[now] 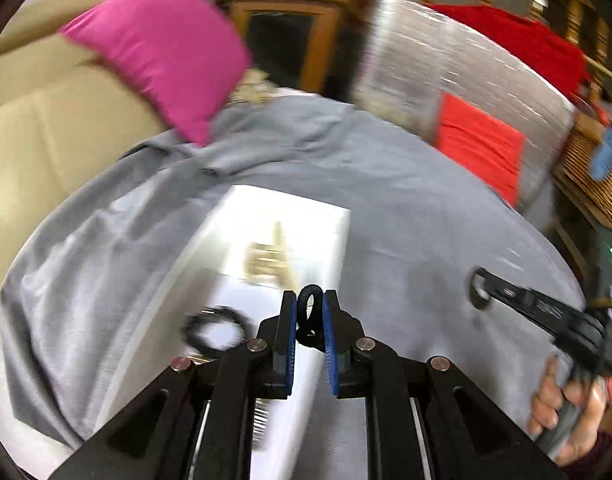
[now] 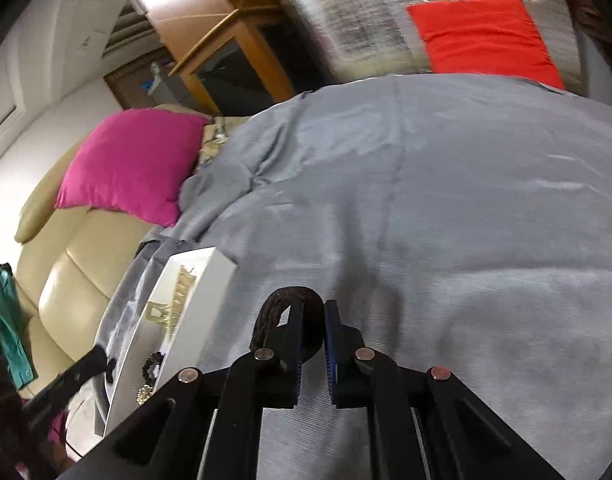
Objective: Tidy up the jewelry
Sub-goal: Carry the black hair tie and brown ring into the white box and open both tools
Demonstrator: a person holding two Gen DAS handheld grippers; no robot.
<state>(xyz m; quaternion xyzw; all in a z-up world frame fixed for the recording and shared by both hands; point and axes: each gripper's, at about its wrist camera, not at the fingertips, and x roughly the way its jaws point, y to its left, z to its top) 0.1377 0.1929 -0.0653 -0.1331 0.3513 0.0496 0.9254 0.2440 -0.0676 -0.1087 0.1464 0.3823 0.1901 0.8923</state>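
Observation:
My left gripper (image 1: 310, 304) is shut on a small black loop of jewelry (image 1: 309, 314), held above the white tray (image 1: 330, 236). In the tray lie gold pieces (image 1: 266, 258) and a black beaded bracelet (image 1: 214, 330). My right gripper (image 2: 314, 312) is shut on a dark braided bracelet (image 2: 284, 304), held over the grey cloth (image 2: 426, 208). The right gripper also shows in the left wrist view (image 1: 480, 288) at the right, with the bracelet loop at its tip. The tray shows in the right wrist view (image 2: 210, 280) at the left, with gold pieces (image 2: 174, 300) and black beads (image 2: 152, 364).
A grey cloth (image 1: 406, 208) covers the table. A pink cushion (image 1: 162, 52) lies on a beige sofa (image 1: 46, 128) at the left. A red cloth (image 1: 478, 140) on a foil-wrapped block (image 1: 426, 56) stands at the back right. A wicker basket (image 1: 594, 176) is at the far right.

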